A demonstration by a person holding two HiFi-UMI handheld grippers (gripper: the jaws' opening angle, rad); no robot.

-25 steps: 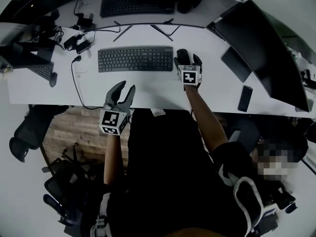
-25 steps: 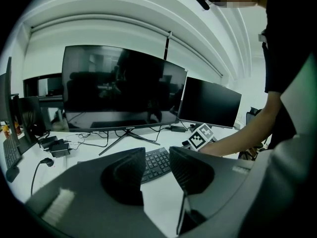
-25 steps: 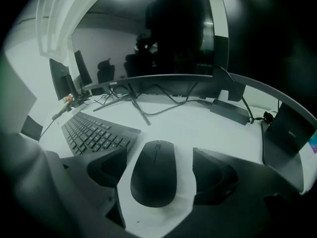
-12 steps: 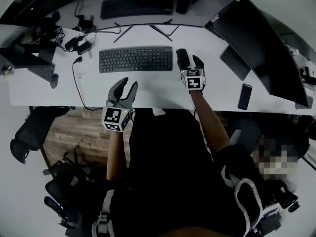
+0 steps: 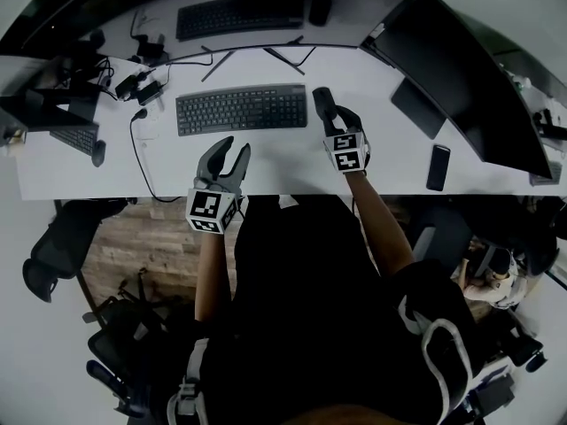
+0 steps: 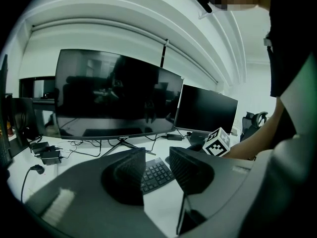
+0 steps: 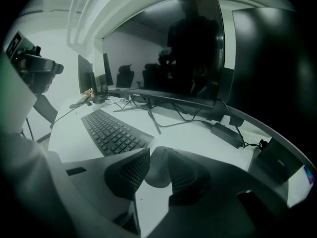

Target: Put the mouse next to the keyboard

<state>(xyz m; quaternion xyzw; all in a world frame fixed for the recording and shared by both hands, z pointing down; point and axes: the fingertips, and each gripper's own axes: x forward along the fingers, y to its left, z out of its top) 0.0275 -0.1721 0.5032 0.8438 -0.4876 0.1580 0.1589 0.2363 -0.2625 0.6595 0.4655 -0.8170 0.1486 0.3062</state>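
Just right of the keyboard (image 5: 241,109), the mouse (image 5: 322,102) lies on the white desk (image 5: 292,162), close beside the keyboard's right end but not touching it. The right gripper (image 5: 341,118) is poised at the near end of the mouse. Its jaws have just been closing and now stand a narrow gap apart. The right gripper view shows the grey mouse (image 7: 158,171) in that gap at the jaw tips, partly covered by the right-hand jaw, and the pads do not appear to clamp it.

The left gripper (image 5: 235,146) hovers over the near edge of the desk, in front of the keyboard and well apart from the mouse. Its jaws are spread wide with nothing between them. In the left gripper view, a corner of the keyboard (image 6: 156,172) shows through the gap.

A large dark monitor (image 5: 469,87) stands along the right side of the desk, with a phone (image 5: 438,166) lying flat near its lower edge. A second keyboard (image 5: 239,11) sits on the far desk. Cables and adapters (image 5: 133,82) are clustered to the left.
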